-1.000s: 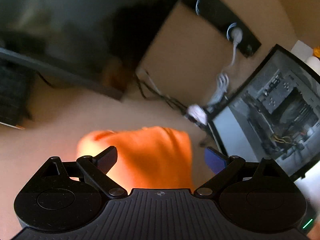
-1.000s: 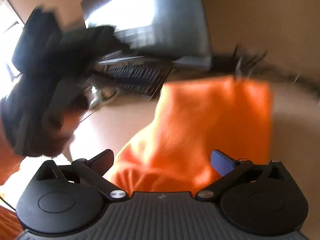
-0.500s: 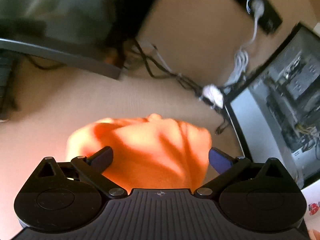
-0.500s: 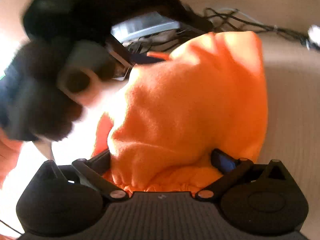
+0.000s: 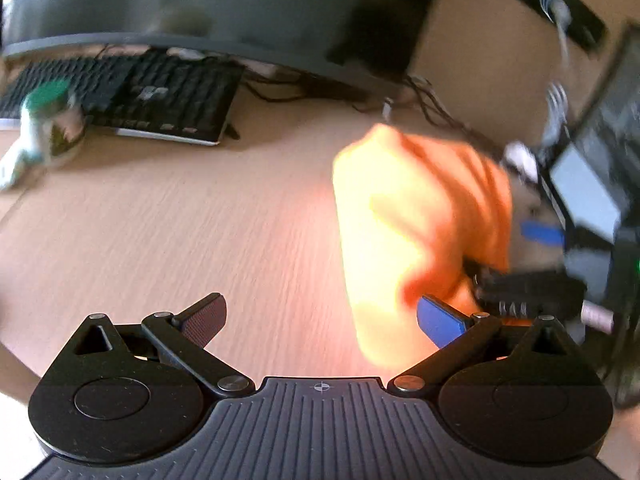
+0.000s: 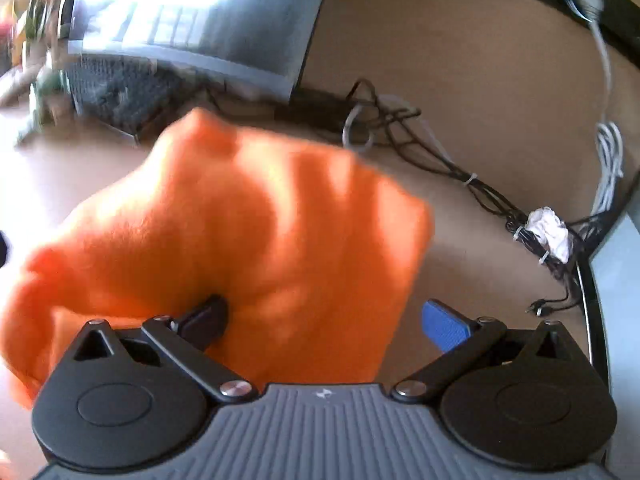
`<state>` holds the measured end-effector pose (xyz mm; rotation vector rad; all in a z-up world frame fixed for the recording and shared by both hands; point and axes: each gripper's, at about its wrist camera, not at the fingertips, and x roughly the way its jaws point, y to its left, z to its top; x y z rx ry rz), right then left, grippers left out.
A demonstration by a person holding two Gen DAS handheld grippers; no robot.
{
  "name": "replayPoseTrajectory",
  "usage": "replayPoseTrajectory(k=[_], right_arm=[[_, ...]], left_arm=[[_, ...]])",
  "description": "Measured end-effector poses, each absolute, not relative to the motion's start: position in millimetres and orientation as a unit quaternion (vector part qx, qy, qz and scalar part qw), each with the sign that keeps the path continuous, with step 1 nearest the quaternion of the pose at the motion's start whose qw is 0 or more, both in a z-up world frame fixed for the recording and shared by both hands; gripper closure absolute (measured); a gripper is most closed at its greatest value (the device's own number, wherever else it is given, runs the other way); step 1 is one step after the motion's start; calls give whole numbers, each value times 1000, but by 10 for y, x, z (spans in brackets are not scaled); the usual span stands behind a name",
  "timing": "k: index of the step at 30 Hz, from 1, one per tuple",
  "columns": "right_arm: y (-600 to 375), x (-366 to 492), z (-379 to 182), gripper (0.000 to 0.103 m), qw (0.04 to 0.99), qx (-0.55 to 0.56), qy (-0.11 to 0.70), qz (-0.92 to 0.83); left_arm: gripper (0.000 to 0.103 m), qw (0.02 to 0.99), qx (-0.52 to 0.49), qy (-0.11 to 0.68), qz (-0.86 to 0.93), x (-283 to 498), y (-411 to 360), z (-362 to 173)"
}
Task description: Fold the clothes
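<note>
The orange garment (image 5: 420,220) is bunched up above the wooden desk (image 5: 200,232), to the right of my left gripper (image 5: 322,318). That gripper is open with only bare desk between its fingers. In the right wrist view the orange garment (image 6: 248,240) fills the middle and drapes over my right gripper (image 6: 326,322). Its fingers stand wide apart: the dark left finger (image 6: 208,320) presses into the fabric and the blue right finger (image 6: 444,326) is free. My right gripper's body (image 5: 528,288) shows under the garment's right edge in the left wrist view.
A black keyboard (image 5: 140,96) and a monitor (image 5: 200,8) stand at the back of the desk. A green-lidded jar (image 5: 48,120) is at the far left. Tangled cables (image 6: 460,168) run to a computer case (image 5: 592,184) on the right.
My left gripper has swung left, off the garment, which now sits to its right. My right gripper has pushed further into the garment, and the left gripper has left its view.
</note>
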<state>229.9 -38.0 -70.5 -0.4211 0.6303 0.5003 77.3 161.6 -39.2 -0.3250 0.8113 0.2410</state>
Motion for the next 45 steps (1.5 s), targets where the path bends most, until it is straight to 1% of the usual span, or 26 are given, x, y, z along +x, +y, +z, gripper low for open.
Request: replayPoseTrajectory(k=[2, 5, 10, 15, 18, 22, 28, 37, 42, 45], right_arm=[[-352, 2301, -709, 0, 898, -213, 303, 236], [-307, 2263, -630, 0, 898, -228, 294, 233], [-401, 2203, -393, 0, 912, -175, 281, 240], [-304, 2375, -507, 0, 907, -173, 309, 227], [-101, 2423, -667, 0, 887, -216, 327, 246], [226, 2366, -691, 0, 872, -231, 320, 290], [942, 2051, -761, 0, 862, -262, 270, 339], [1422, 2054, -736, 0, 843, -294, 253, 372], [1463, 2113, -710, 0, 828, -307, 272, 383], [1461, 2126, -692, 0, 823, -314, 281, 382]], left_arm=[[0, 906, -144, 377, 128, 723, 1692, -286], [0, 911, -186, 342, 140, 612, 1985, -72], [0, 912, -216, 302, 172, 517, 2216, 107], [0, 906, -237, 323, 136, 591, 2060, -74], [0, 898, -242, 344, 126, 619, 1983, -208], [0, 891, -240, 362, 130, 593, 2001, -288], [0, 883, -239, 372, 157, 440, 2203, -300], [0, 888, -256, 349, 154, 395, 2503, -303], [0, 888, -293, 322, 147, 489, 2590, -311], [0, 893, -291, 310, 150, 570, 2593, -255]])
